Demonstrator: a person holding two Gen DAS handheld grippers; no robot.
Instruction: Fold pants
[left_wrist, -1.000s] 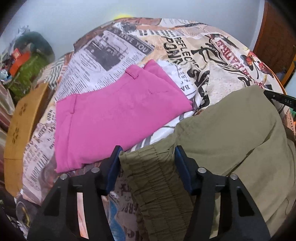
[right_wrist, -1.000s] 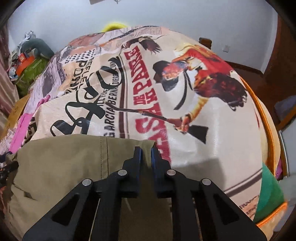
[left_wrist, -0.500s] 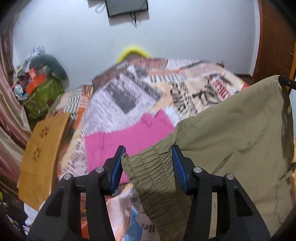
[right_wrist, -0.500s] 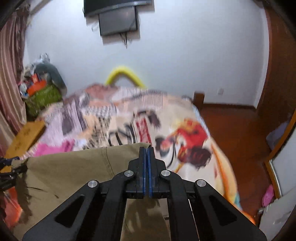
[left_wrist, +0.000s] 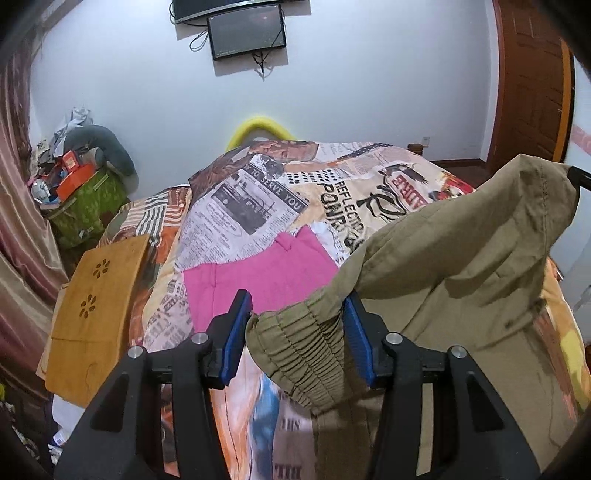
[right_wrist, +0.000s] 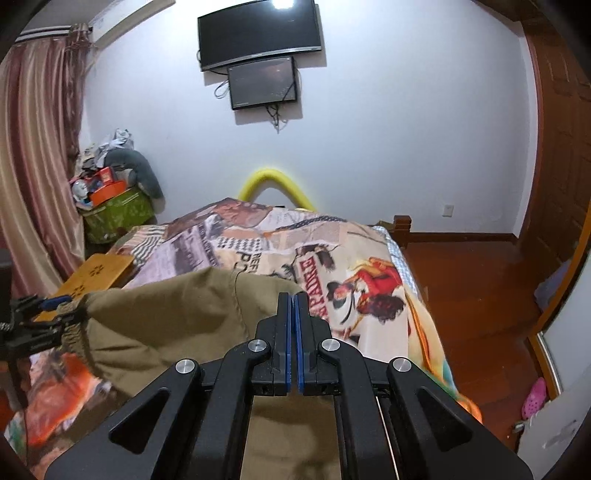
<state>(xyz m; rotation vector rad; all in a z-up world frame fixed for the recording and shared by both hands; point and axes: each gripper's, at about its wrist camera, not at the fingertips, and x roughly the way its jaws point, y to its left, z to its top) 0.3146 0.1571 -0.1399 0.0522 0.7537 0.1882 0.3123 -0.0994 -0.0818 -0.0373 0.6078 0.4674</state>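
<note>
Both grippers hold the khaki pants (left_wrist: 461, 266) up over the bed (left_wrist: 258, 206): left gripper (left_wrist: 295, 332) clamps elastic waistband, right gripper (right_wrist: 291, 332) pinched on fabric edge. Lift step; next, lay flat & fold.

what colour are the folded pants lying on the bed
Pink, plain with no pattern. They show best in the left wrist view, lying on the printed bedspread.
</note>
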